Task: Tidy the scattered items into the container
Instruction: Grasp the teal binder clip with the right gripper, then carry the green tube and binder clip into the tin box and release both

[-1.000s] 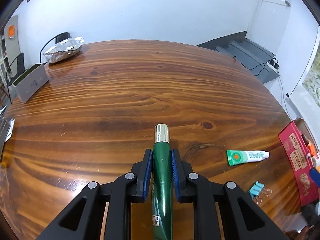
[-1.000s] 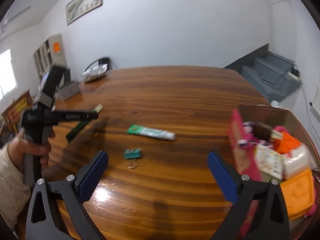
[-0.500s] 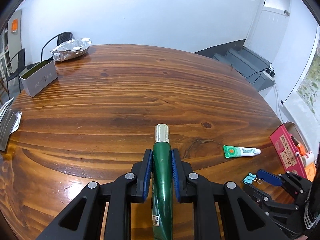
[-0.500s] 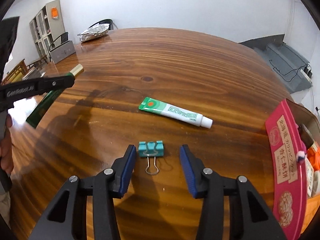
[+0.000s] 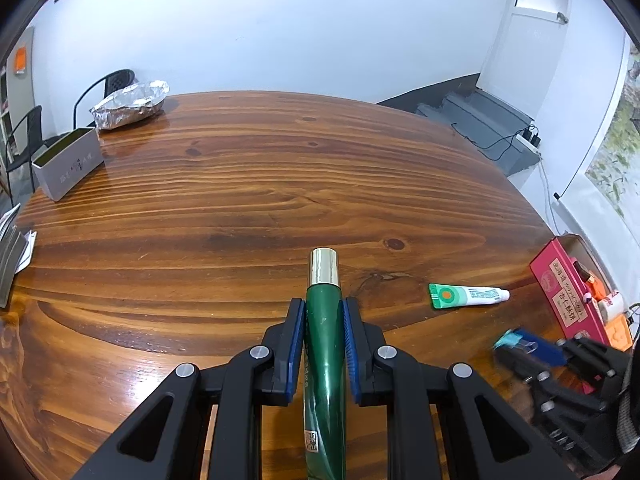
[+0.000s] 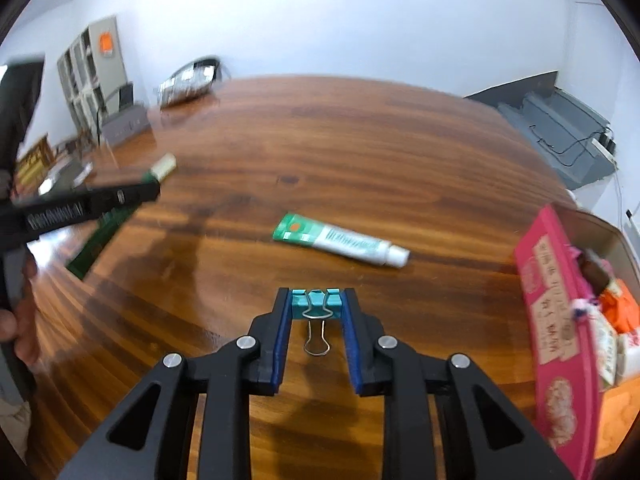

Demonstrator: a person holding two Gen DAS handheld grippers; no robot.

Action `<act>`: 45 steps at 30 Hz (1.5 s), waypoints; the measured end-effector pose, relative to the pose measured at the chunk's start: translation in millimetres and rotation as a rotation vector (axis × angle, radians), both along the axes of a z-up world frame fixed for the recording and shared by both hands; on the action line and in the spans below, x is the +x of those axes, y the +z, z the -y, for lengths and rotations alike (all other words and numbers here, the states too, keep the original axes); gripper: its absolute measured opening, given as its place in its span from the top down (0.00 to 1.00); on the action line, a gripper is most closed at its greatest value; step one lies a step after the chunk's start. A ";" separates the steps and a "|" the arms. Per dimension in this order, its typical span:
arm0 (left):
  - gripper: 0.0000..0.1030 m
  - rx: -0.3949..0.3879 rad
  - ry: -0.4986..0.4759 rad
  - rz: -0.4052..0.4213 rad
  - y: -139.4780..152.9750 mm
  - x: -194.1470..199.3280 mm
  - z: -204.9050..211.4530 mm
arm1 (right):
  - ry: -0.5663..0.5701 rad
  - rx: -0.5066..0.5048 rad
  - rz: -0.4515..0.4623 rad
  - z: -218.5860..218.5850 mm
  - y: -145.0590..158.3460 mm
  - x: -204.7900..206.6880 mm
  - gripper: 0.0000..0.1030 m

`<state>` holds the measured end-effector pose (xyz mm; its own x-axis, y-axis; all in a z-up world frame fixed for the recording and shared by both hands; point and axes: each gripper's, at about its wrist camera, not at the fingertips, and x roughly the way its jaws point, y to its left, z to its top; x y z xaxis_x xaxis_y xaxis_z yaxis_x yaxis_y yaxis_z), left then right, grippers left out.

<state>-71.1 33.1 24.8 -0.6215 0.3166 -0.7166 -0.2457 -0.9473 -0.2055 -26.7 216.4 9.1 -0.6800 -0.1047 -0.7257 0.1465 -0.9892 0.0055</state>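
A white-walled room is surrounding a broad round table (image 5: 240, 200) of glossy, striped wood, and in the left wrist view most of its top is lying bare, with open room running out to the far curved edge. Along the left rim a grey box (image 5: 66, 168) and a crumpled foil bag (image 5: 130, 104) are sitting near a dark chair. The left gripper (image 5: 324, 320) is clamping a smooth dark green tube (image 5: 324, 360) with a gold cap, its blue pads pressing both sides and the cap pointing out over the table. To the right a small white and green tube (image 5: 468, 295) is lying flat, well short of the container (image 5: 572, 308) at the right edge, whose pink lid is standing on its side. In the right wrist view, somewhat blurred, the same wood is stretching away to grey steps in the far corner. The right gripper (image 6: 316, 300) is closing, its narrow jaws already touching both ends of a teal binder clip (image 6: 316, 302) resting on the table, the wire handles pointing back toward the camera. The small tube (image 6: 340, 240) is lying just beyond, and the container (image 6: 560, 320) is standing at the right, holding orange and white items. At the left a hand (image 6: 18, 320) is holding the other gripper above the wood.
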 end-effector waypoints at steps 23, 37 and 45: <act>0.81 0.078 -0.216 0.024 17.9 40.6 -93.3 | -0.531 -0.081 -0.240 -209.2 72.6 117.8 0.74; 0.81 0.084 -0.415 -0.008 57.3 46.6 -206.5 | -0.616 -0.133 -0.340 -238.9 55.1 120.2 0.23; 0.81 0.133 -0.521 0.001 67.8 34.8 -269.5 | -0.619 -0.098 -0.396 -230.6 57.5 125.5 0.21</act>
